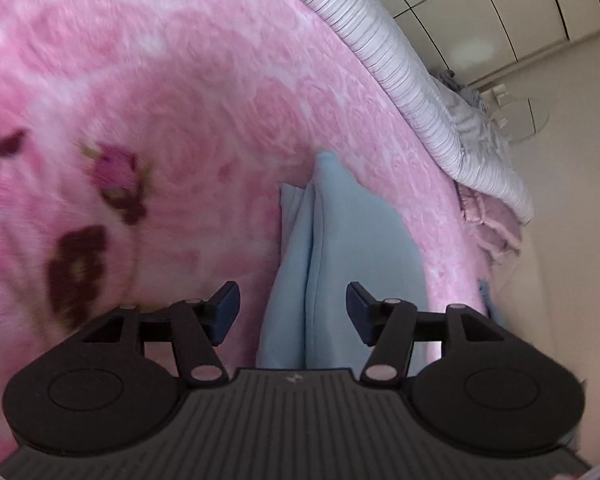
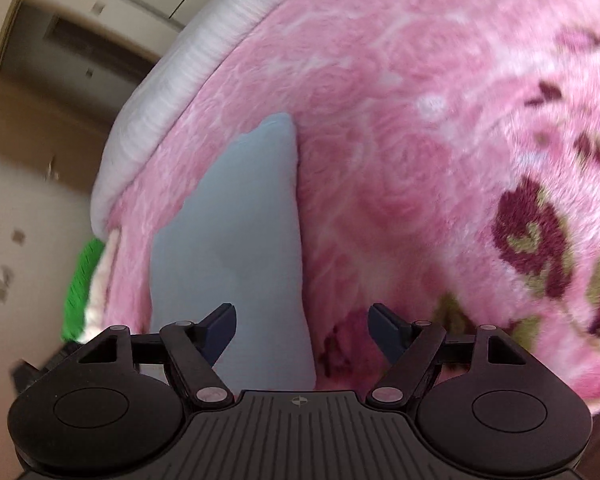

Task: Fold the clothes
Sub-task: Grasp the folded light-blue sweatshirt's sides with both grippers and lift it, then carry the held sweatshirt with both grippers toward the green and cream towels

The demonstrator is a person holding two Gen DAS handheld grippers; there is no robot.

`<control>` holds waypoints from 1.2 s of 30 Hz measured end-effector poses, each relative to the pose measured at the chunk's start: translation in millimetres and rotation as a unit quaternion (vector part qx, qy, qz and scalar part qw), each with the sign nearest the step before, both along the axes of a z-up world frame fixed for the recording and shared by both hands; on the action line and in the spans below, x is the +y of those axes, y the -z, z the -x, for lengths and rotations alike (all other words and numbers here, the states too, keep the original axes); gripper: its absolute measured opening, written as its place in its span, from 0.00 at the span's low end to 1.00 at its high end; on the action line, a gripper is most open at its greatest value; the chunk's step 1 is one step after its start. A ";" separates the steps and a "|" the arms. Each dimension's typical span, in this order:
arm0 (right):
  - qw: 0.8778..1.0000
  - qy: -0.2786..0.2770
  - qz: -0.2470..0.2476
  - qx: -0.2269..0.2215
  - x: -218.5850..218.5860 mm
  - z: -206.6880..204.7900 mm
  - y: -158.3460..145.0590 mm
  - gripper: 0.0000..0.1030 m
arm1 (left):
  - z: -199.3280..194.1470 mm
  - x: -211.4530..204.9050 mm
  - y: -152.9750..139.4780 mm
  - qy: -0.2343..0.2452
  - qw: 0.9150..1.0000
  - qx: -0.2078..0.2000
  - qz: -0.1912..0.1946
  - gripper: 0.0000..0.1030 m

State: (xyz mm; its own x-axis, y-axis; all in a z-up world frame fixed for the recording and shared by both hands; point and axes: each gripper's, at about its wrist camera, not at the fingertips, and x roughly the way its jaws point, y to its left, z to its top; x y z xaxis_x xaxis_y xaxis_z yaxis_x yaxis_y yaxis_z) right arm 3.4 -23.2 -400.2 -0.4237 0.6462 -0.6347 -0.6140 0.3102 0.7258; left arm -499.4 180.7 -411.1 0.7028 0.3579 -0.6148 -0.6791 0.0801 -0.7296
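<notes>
A light blue garment [image 1: 340, 248] lies in a long folded strip on a pink flowered blanket [image 1: 180, 100]. In the left wrist view my left gripper [image 1: 293, 312] stands open above its near end, the cloth showing between the dark blue pads [image 1: 226, 312] without touching them. In the right wrist view the same blue garment [image 2: 240, 220] stretches away on the pink blanket [image 2: 400, 140]. My right gripper [image 2: 302, 334] is open wide over the garment's right edge, with nothing pinched between its fingers.
A striped white-and-lilac bedcover [image 1: 416, 92] runs along the bed's far edge, with pale cupboards [image 1: 500, 12] and floor beyond. In the right wrist view a white cover [image 2: 152, 92] borders the blanket, a green item [image 2: 80, 280] lies at the bed's left edge, and a doorway [image 2: 80, 52] stands behind.
</notes>
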 end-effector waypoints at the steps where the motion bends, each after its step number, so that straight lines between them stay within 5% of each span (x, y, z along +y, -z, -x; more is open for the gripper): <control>1: 1.000 0.008 0.003 0.015 3.8 -4.6 3.6 0.74 | -1.3 5.8 5.6 -0.001 1.000 -0.011 0.009 0.52; 12: 0.998 0.016 -0.012 0.066 52.7 -14.7 19.5 0.74 | -34.7 39.7 36.6 0.051 0.995 -0.075 0.048 0.50; 16: 0.997 -0.001 -0.020 0.073 71.2 -7.1 26.6 0.73 | -45.5 46.8 41.2 0.073 0.993 -0.081 0.050 0.40; 20: 0.997 -0.015 -0.028 0.077 86.2 -1.8 35.7 0.50 | -54.8 54.0 48.6 0.086 0.991 -0.087 0.062 0.29; 23: 0.995 -0.023 -0.043 0.091 91.2 -2.5 44.4 0.46 | -61.7 56.5 51.5 0.097 0.990 -0.083 0.064 0.25; 27: 0.994 -0.036 -0.058 0.081 89.2 -2.0 49.3 0.28 | -65.8 55.9 52.0 0.097 0.990 -0.076 0.064 0.20; 31: 0.997 -0.025 -0.017 0.076 95.5 1.1 40.4 0.23 | -65.3 55.6 44.3 0.088 0.991 -0.069 0.077 0.14; 36: 0.998 -0.031 0.021 0.042 108.7 16.8 -7.2 0.20 | -50.0 58.4 9.2 0.056 0.991 -0.072 0.098 0.13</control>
State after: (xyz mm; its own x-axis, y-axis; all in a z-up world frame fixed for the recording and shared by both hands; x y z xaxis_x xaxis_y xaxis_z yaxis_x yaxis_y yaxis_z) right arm -13.4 85.5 -393.0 -0.5147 0.5907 -0.6214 -0.5708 0.3047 0.7625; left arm -449.5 239.0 -420.2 0.8175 0.1553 -0.5546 -0.5609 -0.0040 -0.8279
